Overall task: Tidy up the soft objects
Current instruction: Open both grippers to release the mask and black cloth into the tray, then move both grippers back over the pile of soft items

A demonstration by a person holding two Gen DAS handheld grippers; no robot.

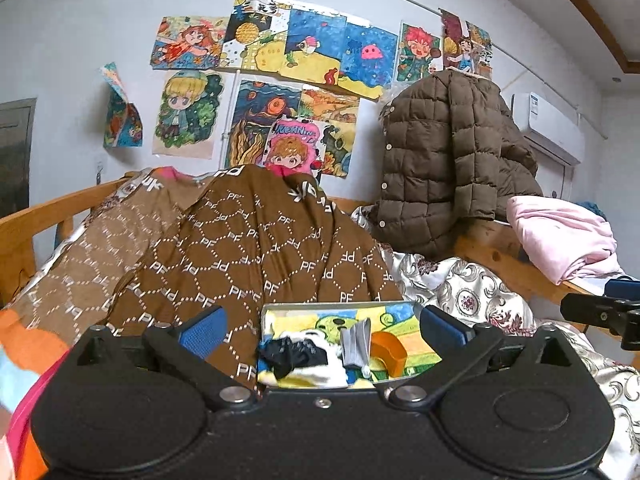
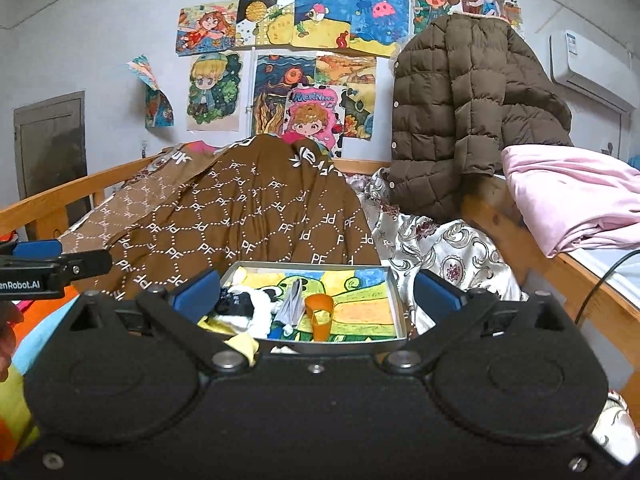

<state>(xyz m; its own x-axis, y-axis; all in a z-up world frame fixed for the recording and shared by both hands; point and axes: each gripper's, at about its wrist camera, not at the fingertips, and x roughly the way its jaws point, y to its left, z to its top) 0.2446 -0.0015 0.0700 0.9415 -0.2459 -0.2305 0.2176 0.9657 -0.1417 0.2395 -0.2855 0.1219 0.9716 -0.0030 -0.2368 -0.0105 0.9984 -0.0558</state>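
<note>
We held the left gripper [image 1: 320, 326] and right gripper [image 2: 316, 292] spread wide, grasping nothing. Just ahead on the bed sat the metal tray [image 2: 400, 312] with the black-and-white soft toy [image 2: 244, 310], grey sock [image 2: 294, 304] and orange cup [image 2: 319, 316]. Beyond lay the brown quilt [image 2: 256, 208].

Right gripper [image 2: 316, 294] open, tray [image 2: 394, 280] of socks [image 2: 248, 308] ahead
</note>
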